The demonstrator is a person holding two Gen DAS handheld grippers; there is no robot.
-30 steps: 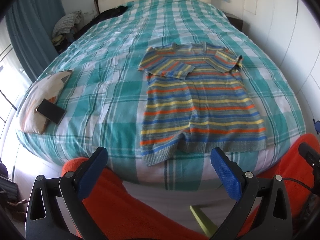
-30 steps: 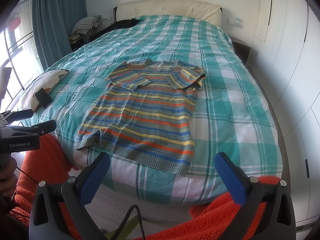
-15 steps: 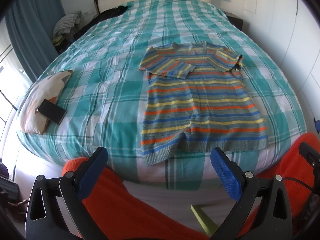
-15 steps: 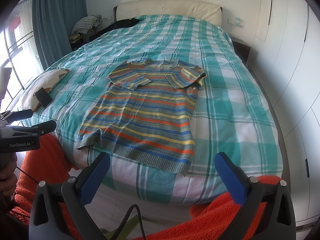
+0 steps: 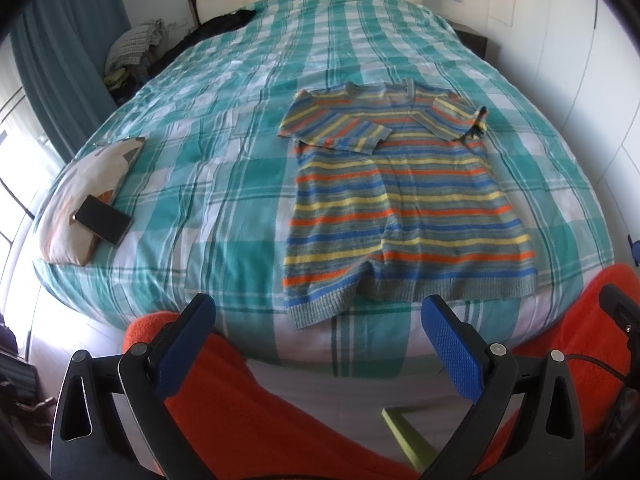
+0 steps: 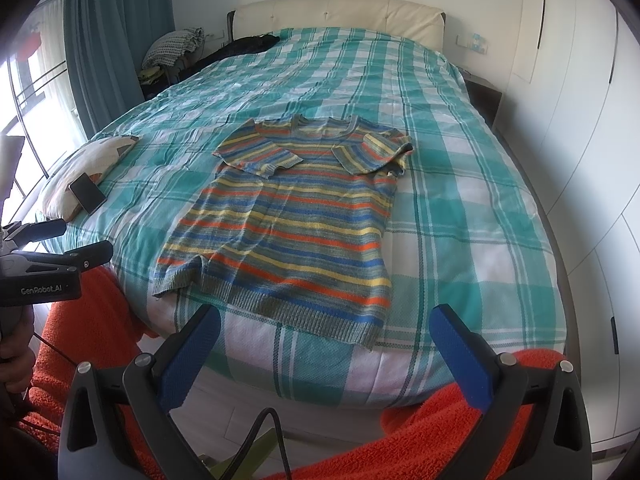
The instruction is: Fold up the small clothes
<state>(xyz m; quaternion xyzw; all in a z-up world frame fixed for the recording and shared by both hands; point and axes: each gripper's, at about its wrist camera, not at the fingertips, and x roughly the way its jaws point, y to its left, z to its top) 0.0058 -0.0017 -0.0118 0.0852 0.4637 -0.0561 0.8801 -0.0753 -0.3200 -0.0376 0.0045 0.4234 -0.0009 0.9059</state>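
Nearest, the left gripper (image 5: 318, 326) and right gripper (image 6: 324, 336) hang spread and empty off the bed (image 5: 208, 184) foot. Beyond, on the bed's near end, lies the striped sweater (image 5: 400, 200), sleeves folded in: soft, light, floppy knit, probably best pinched at its ribbed hem (image 5: 448, 288) corners.

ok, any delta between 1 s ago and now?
Nothing visibly changed. Both grippers, left and right, stay open and empty short of the bed's near edge; the striped sweater lies as before on the checked bedspread, sleeves folded in; the phone is still on the pillow.
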